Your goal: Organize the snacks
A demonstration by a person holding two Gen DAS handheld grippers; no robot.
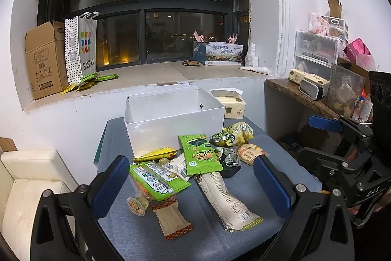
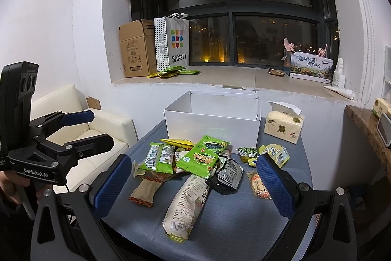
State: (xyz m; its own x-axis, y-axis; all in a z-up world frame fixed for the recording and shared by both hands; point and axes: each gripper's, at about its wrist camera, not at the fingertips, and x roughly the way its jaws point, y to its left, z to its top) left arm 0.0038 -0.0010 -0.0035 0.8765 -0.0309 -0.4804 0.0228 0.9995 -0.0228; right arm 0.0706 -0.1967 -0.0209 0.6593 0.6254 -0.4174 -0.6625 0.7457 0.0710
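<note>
The loose heap of packaged snacks [image 1: 195, 163] lies on the blue-grey cloth tabletop [image 1: 288, 158], directly ahead of and between both sets of tongs. Just beyond the heap stands the open white cardboard box [image 1: 171, 119], which appears empty. Judgement: sorting has not begun; this is the approach before a first pick.

The left tongs [image 1: 191, 182] are spread wide and grip nothing. The right tongs [image 2: 194, 184] are likewise wide apart and unloaded.

The long cream noodle-style packet [image 2: 185, 202] lies nearest, clear of the pile at its near end, and looks the easiest first grasp. The bright green flat sachet [image 2: 199, 159] rests on top of other packets, so lifting it should disturb little.

The next move calls for descending over one packet, closing across its narrow width, then carrying it over the box's near wall.

The near tabletop edge is close under the tongs. A cream tissue pack [image 2: 283, 129] stands right of the box. The two tools are near each other; crossing paths is a risk.
</note>
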